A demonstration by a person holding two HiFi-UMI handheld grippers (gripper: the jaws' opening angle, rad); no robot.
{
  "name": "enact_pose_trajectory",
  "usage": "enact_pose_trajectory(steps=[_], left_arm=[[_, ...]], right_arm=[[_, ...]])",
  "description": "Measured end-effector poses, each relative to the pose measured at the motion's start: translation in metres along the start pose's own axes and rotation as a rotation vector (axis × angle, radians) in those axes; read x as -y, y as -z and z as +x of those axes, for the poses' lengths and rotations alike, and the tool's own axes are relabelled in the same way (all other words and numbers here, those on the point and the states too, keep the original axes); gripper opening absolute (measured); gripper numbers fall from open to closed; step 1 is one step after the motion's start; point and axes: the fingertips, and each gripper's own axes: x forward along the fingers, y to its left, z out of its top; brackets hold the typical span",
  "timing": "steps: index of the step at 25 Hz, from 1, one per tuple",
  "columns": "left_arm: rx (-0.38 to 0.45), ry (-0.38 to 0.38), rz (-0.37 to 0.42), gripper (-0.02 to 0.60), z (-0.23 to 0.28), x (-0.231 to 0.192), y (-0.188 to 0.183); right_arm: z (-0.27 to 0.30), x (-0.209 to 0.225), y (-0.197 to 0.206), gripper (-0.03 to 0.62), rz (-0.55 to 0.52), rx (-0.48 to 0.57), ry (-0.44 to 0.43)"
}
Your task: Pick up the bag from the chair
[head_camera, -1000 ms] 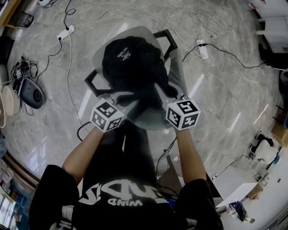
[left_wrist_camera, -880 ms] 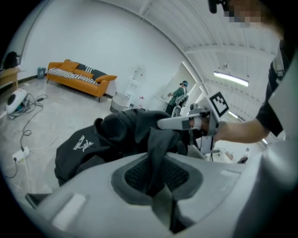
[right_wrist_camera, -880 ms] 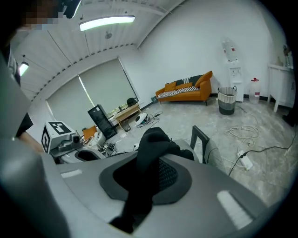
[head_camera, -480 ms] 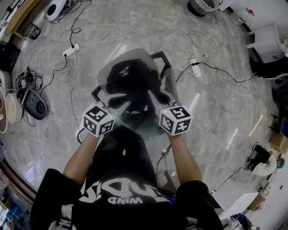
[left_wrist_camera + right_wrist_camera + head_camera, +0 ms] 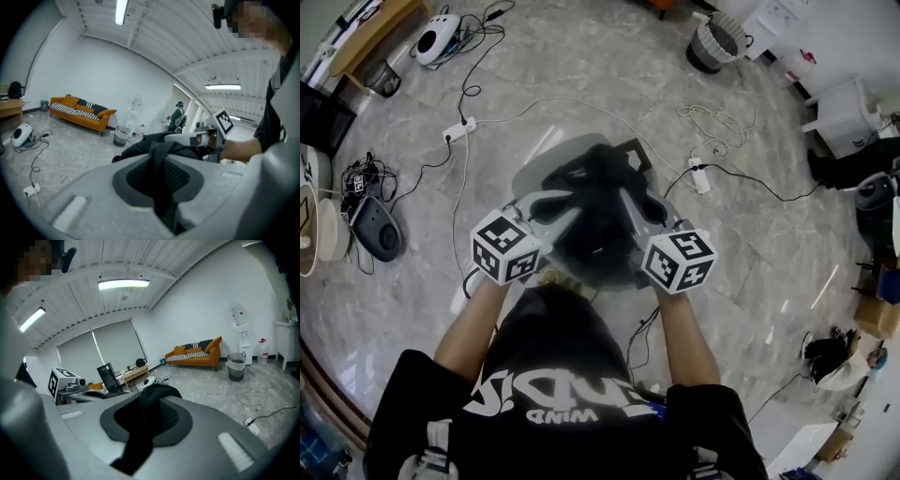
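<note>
Two grips: left gripper (image 5: 553, 210) pinches a bag (image 5: 595, 199) strap (image 5: 162, 174); right gripper (image 5: 637, 202) pinches another strap (image 5: 139, 430); bag hangs over chair (image 5: 532, 171).

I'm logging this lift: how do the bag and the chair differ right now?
The bag is black and limp; the chair is pale grey with stiff black armrests. The bag hangs from the left tongs and the right tongs, each shut on one of its straps; the chair is held by nothing and stands on the floor. In the head view both line up, bag over chair; whether they touch is unclear.
</note>
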Motion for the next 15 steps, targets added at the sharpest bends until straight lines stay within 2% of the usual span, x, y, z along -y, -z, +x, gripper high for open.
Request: enact_pose_trajectory(steps=[7,12,15], left_arm=[[0.077,0.042,0.116,0.044,-0.036,0.063,-0.068],[0.131,0.052,0.171,0.043,-0.058,0.101,-0.115],[0.150,0.042,0.191,0.043,-0.073,0.119,-0.127]], right_arm=[[-0.063,-0.050,-0.059,0.046,-0.076,0.099,-0.009],[-0.101,-0.081,-0.099,0.048,-0.105,0.181,-0.052],[-0.116,-0.099,-0.110,0.048,-0.123,0.199,-0.095]])
